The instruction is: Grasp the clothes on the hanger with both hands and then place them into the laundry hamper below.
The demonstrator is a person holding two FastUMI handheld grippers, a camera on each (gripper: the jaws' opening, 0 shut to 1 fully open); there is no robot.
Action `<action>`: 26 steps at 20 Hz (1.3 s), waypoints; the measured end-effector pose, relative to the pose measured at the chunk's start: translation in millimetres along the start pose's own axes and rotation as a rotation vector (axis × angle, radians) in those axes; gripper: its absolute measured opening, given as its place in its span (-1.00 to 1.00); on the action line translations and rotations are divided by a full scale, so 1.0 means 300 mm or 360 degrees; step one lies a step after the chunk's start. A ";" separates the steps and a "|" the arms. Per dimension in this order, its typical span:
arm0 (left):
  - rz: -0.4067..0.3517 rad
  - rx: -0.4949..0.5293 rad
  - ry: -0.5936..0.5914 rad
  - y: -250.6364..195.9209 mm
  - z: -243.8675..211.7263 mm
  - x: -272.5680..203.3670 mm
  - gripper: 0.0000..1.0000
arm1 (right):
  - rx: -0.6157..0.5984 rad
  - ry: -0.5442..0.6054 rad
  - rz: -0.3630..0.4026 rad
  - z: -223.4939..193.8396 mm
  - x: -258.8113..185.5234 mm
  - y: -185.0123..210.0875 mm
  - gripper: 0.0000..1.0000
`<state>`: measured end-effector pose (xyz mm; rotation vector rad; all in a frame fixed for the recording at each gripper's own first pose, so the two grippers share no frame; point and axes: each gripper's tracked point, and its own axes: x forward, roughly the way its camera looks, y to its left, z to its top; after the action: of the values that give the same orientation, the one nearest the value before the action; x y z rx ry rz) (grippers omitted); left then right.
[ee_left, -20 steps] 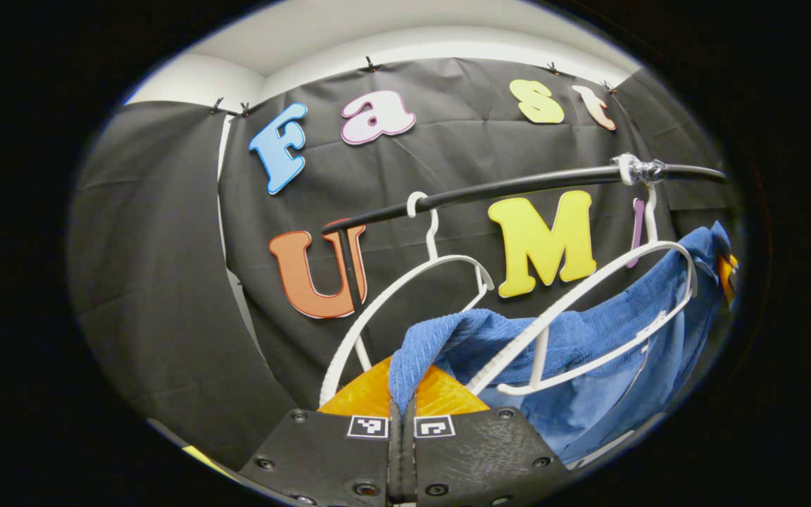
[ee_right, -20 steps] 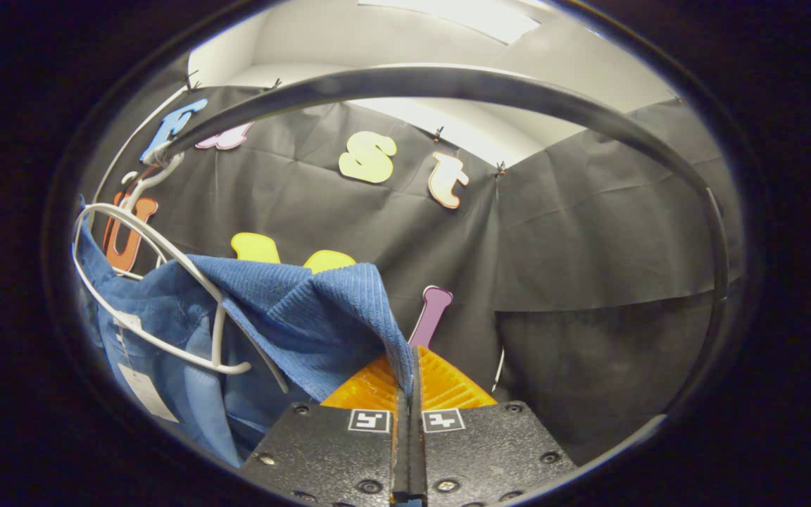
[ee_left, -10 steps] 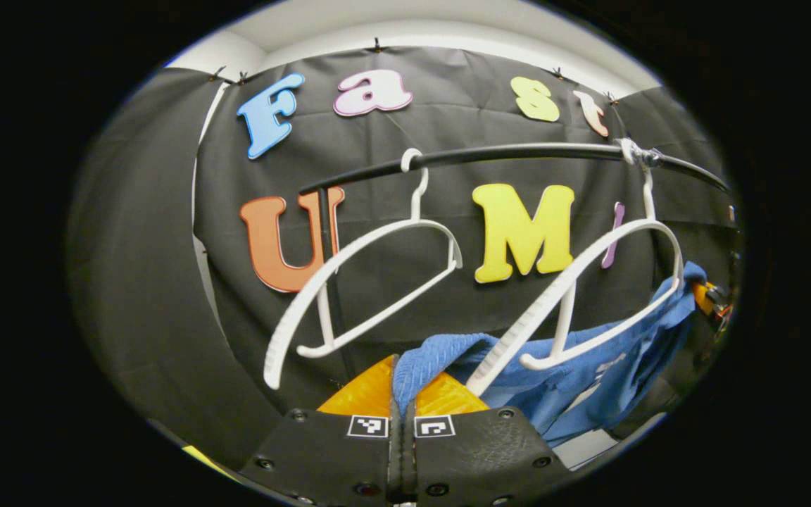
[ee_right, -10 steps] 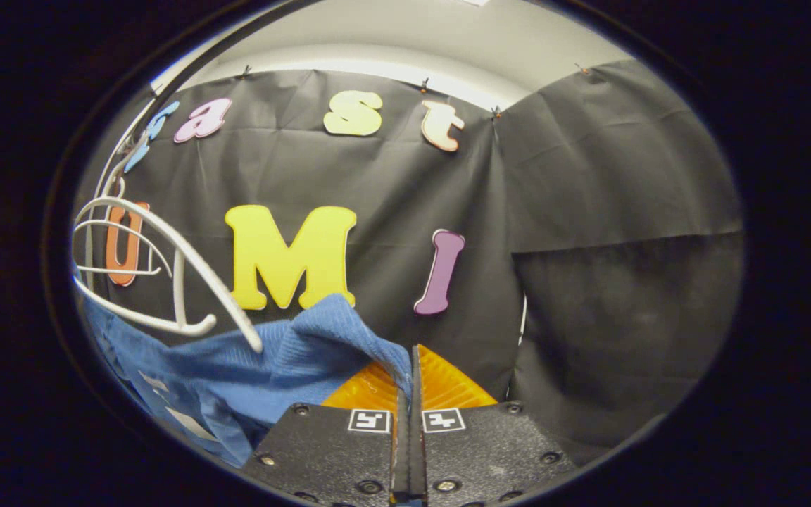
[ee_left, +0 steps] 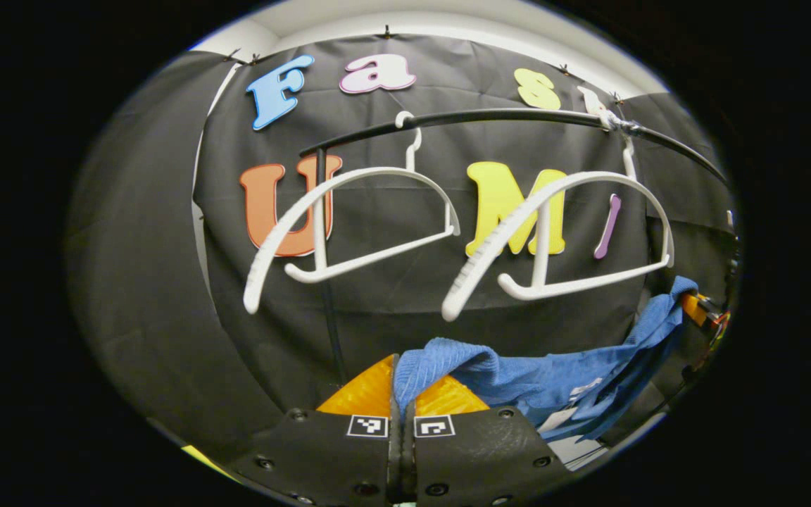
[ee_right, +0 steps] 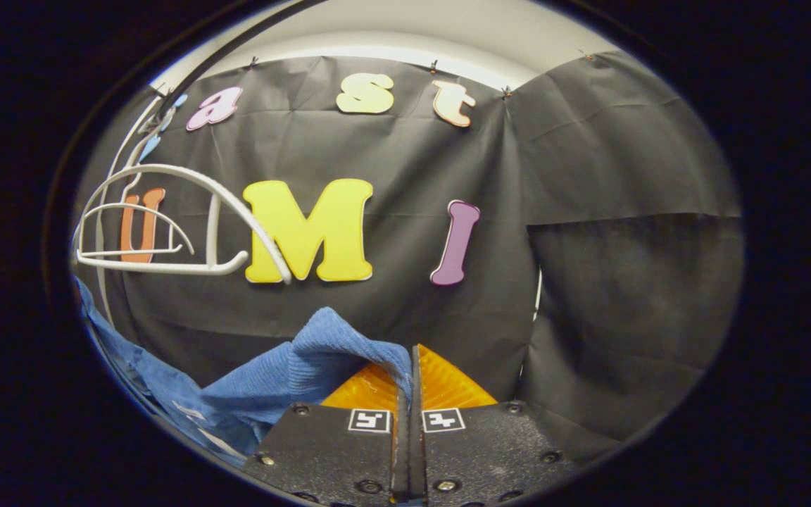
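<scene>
Blue garment [ee_left: 553,380] below 2 bare hangers [ee_left: 560,239] — far end cut off

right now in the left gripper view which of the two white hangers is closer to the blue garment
The right-hand white hanger, under the taped spot on the black rail. Its lower bar hangs just above the blue garment; the left-hand hanger hangs farther off.

Soft, even overhead light leaves both fisheye views sharp and glare-free, with faint shadows, darkened edges, and straight lines bowed near the rim.
</scene>
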<state>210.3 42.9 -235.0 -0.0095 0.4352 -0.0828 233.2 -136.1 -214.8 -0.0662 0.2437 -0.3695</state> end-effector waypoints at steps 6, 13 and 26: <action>-0.0014 0.0015 0.0015 -0.070 -0.066 -0.092 -1.00 | 0.0013 0.0058 0.0133 -0.057 -0.141 0.081 -0.92; -0.0096 0.0026 0.0046 -0.174 -0.126 -0.197 -1.00 | 0.0029 0.0095 0.0298 -0.083 -0.285 0.193 -0.92; -0.0429 0.0064 -0.0078 -0.494 -0.006 -0.355 -1.00 | 0.0161 0.0101 0.0720 -0.006 -0.492 0.477 -0.93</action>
<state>101.6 -95.9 -187.9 -0.0306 0.3815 -0.3561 149.4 51.0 -199.1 0.1000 0.2940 0.0665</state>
